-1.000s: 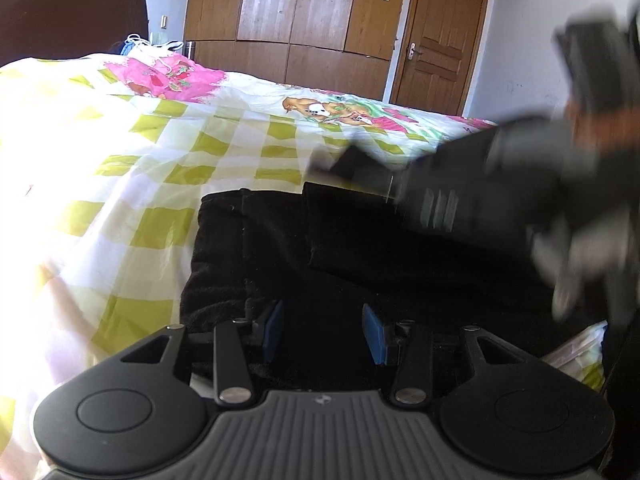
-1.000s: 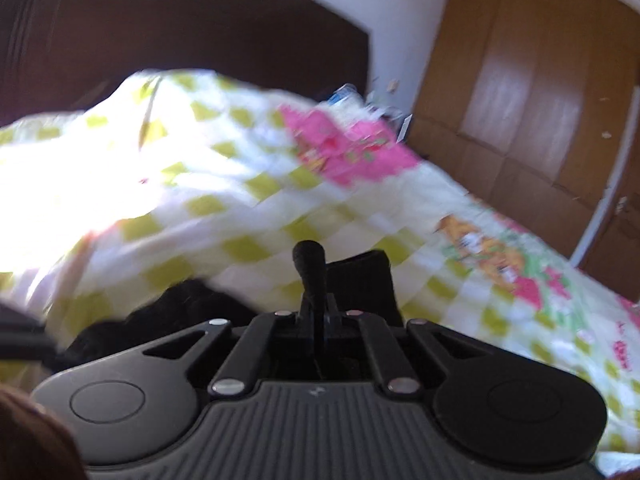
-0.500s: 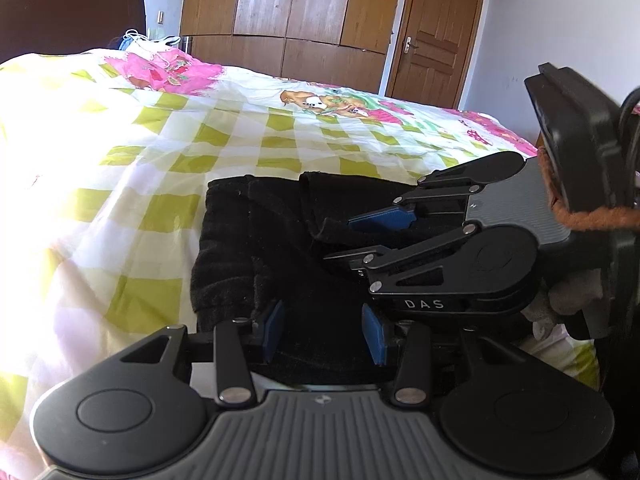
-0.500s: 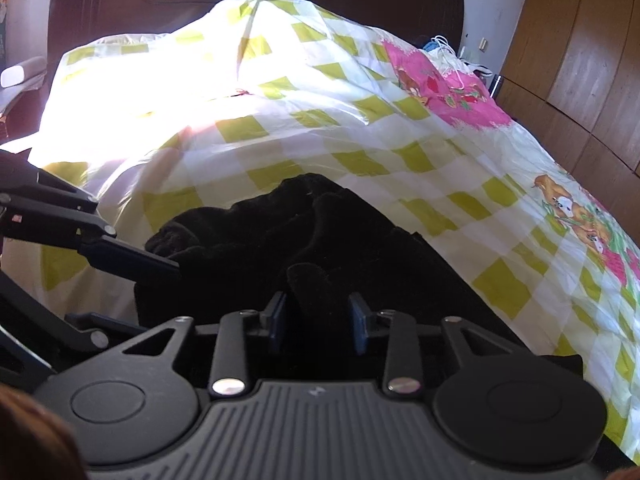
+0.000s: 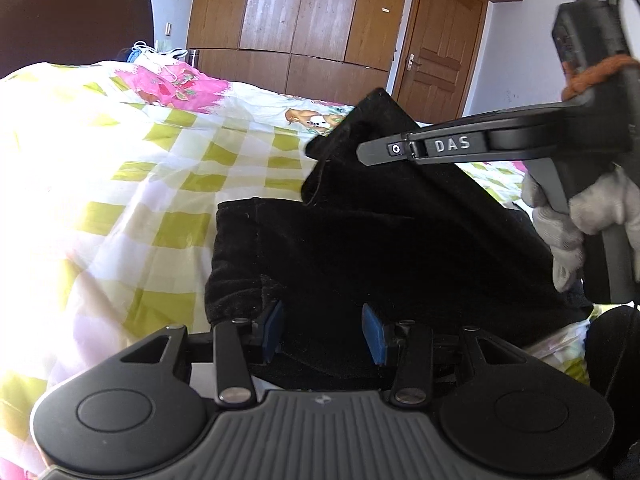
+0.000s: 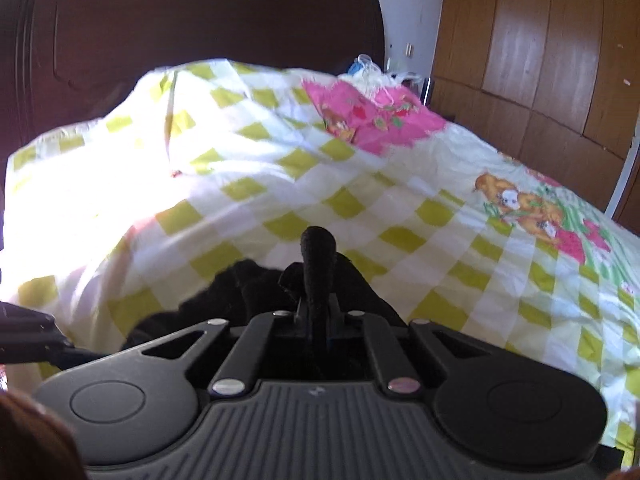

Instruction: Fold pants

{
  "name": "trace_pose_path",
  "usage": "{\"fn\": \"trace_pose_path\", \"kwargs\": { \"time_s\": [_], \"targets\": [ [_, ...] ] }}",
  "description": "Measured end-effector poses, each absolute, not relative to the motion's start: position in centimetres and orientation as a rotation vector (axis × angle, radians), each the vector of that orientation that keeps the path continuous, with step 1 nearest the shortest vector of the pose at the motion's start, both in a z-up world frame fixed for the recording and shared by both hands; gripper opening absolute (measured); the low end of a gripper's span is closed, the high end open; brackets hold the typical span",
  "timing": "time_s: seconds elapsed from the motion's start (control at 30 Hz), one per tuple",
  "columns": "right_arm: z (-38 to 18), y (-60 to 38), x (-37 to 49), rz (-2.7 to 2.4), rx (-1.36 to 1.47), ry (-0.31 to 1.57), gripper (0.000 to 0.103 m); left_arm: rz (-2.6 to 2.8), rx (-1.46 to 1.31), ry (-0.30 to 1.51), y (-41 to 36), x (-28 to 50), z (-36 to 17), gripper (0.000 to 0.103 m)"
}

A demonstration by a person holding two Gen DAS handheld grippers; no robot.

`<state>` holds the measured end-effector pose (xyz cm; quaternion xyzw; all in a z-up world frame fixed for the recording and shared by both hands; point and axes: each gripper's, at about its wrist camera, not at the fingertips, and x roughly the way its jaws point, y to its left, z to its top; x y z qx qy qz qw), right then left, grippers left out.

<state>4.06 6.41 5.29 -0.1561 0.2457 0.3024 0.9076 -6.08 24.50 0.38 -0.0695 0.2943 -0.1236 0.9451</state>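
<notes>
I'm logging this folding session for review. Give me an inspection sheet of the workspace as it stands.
Surface: bed under a green-and-white checked cover with cartoon prints.
Job's things: black pants lying on the cover, one edge lifted.
Clutter: small bundle of white cords by the headboard.
Grippers: right gripper shut on a pinched fold of the pants, holding it up; left gripper open, low over the near edge of the pants.
Cables: a black lead at the top of the right gripper's handle.
Surroundings: dark headboard, wooden wardrobe, closed door.

Pants (image 5: pixel 360 248) on bedspread (image 5: pixel 140 168); wardrobe (image 5: pixel 300 20) behind bed.
</notes>
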Motion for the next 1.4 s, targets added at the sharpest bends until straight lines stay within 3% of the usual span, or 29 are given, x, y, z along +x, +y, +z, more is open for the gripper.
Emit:
{"fn": "trace_pose_path", "kwargs": {
  "time_s": [0.13, 0.23, 0.33, 0.37, 0.63, 0.7, 0.9, 1.13, 1.3, 1.4],
  "targets": [
    [2.4, 9.7, 1.9, 0.755, -0.415, 0.502, 0.006, -0.232, -0.127, 0.628, 24.6, -6.6, 0.1, 0.055],
    [-2.5, 11.1, 2.9, 0.796, -0.448, 0.637, 0.009, -0.219, -0.079, 0.686, 24.0, -6.5, -0.4, 0.055],
    [-1.9, 9.7, 4.3, 0.791, -0.316, 0.693, 0.013, -0.237, -0.068, 0.699, 23.6, -7.0, -0.3, 0.055],
    [-1.0, 9.1, 4.6, 0.792, -0.279, 0.694, 0.02, -0.24, -0.069, 0.702, 23.5, -7.2, -0.1, 0.055],
    [5.2, -4.4, 5.9, 0.493, -0.132, 0.614, 0.031, -0.176, -0.04, 0.615, 23.1, -7.4, 3.4, 0.055],
    [4.4, -9.7, 6.5, 0.327, -0.103, 0.662, 0.037, -0.211, -0.015, 0.57, 21.6, -6.3, 4.3, 0.056],
    [-0.1, -21.8, 6.9, 0.15, 0.171, 0.856, 0.04, -0.356, 0.02, 0.569, 14.5, 0.8, 2.8, 0.056],
    [-3.2, -24.9, 8.0, 0.363, 0.418, 0.934, 0.046, -0.448, 0.091, 0.679, 8.3, 4.7, 0.8, 0.056],
    [-2.9, -27.3, 7.6, 0.427, 0.442, 0.91, 0.044, -0.458, 0.154, 0.736, 6.5, 5.0, -0.4, 0.056],
    [-4.3, -28.1, 8.6, 0.521, 0.6, 0.983, 0.044, -0.463, 0.184, 0.749, 5.8, 5.1, -0.8, 0.056]
  ]
}}
